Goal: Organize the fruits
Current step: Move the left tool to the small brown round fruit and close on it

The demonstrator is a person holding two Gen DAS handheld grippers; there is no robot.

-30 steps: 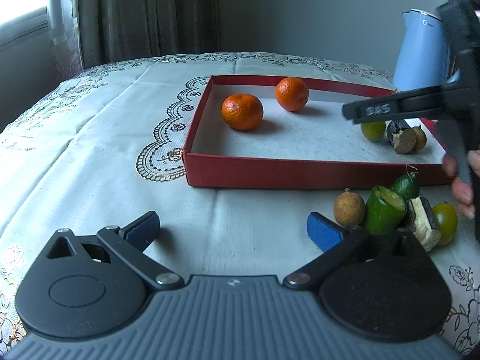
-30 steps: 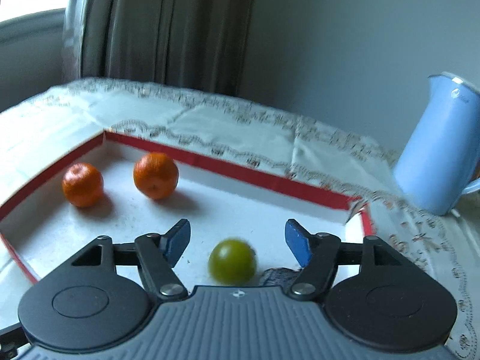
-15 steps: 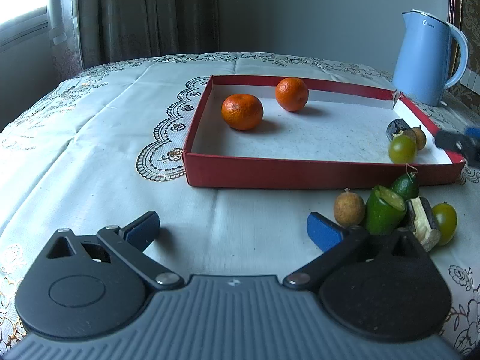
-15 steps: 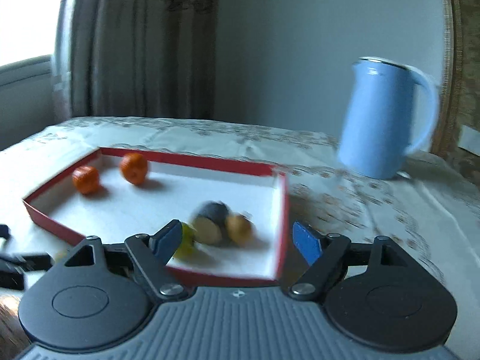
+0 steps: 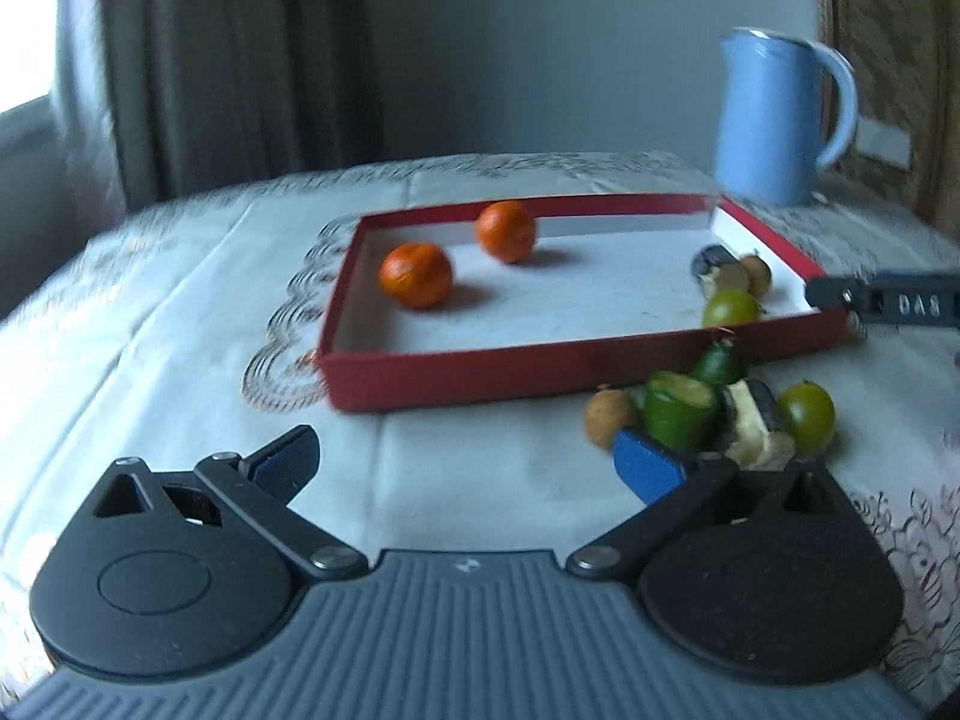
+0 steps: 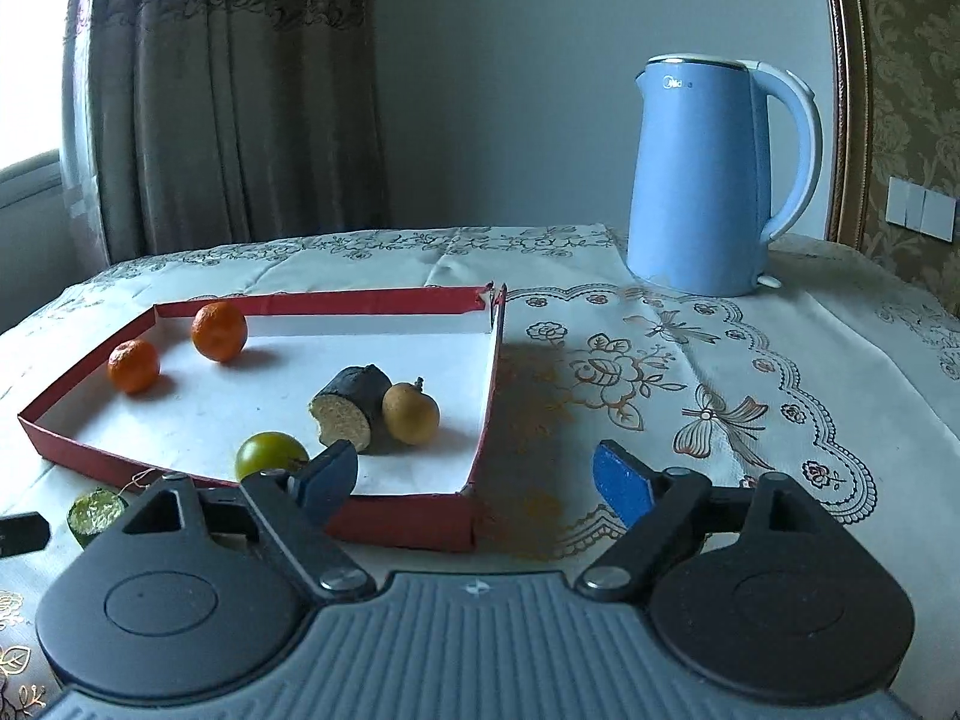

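A red tray [image 5: 540,366] holds two oranges [image 5: 416,275], a round green fruit [image 5: 729,307], a dark cut piece [image 6: 354,405] and a brown longan [image 6: 411,412]. In front of the tray's right end lies a heap: a longan [image 5: 609,417], a green cut piece [image 5: 681,411], a pale cut piece [image 5: 753,420] and a green fruit [image 5: 807,417]. My left gripper [image 5: 468,462] is open and empty, its right finger beside the heap. My right gripper [image 6: 474,480] hovers at the tray's near right corner [image 6: 471,516]. Its jaws are opening with nothing between them.
A blue kettle [image 6: 714,180] stands behind the tray on the right. The embroidered tablecloth [image 6: 690,396] stretches to the right of the tray. Curtains and a wall close off the back. A black bar of the right gripper [image 5: 888,303] reaches in by the tray's right edge.
The right gripper has drawn back from over the tray to its near right corner, its jaws wider, and the green fruit lies in the tray. The left gripper has shifted and rolled slightly.
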